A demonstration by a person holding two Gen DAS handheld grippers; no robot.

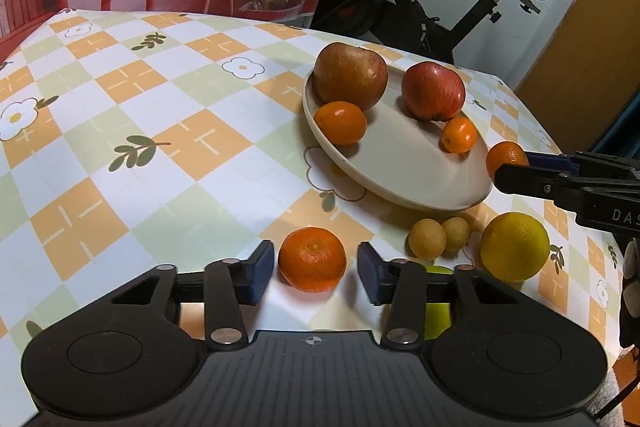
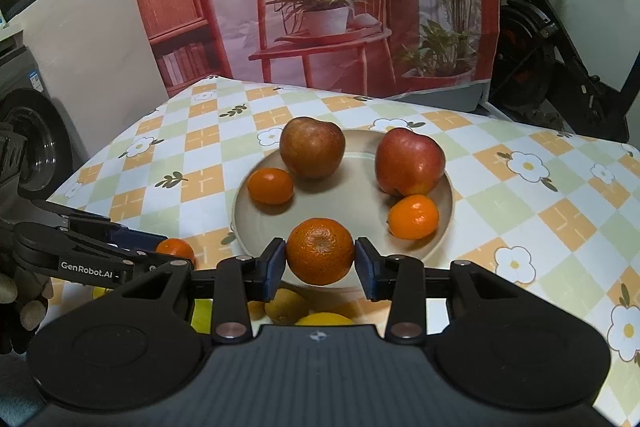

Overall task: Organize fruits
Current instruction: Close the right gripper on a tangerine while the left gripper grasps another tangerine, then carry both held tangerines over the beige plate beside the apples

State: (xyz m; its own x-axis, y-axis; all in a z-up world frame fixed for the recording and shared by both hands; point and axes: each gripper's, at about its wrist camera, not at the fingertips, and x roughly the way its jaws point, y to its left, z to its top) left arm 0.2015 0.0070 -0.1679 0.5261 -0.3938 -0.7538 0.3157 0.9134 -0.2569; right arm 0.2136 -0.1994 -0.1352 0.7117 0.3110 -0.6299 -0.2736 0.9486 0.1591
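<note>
Two claws: right claw [image 2: 320, 263] clamps a mandarin [image 2: 320, 251] above the plate [image 2: 360, 167]; left claw [image 1: 316, 267] brackets another tangerine [image 1: 312, 259], untouched.

Left view: green fruit [image 1: 438, 303] mostly hidden behind the left gripper [image 1: 316, 273]; type unclear. Right gripper [image 1: 516, 173] cut off by the frame edge, covering part of a mandarin [image 1: 506, 155]. Right view: yellow fruit [image 2: 325, 319] and brownish fruit [image 2: 285, 303] half hidden under the gripper body

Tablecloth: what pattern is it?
Tablecloth: orange, pale-green and white checks with white flowers and leaf sprigs; left wrist view shows it best.
</note>
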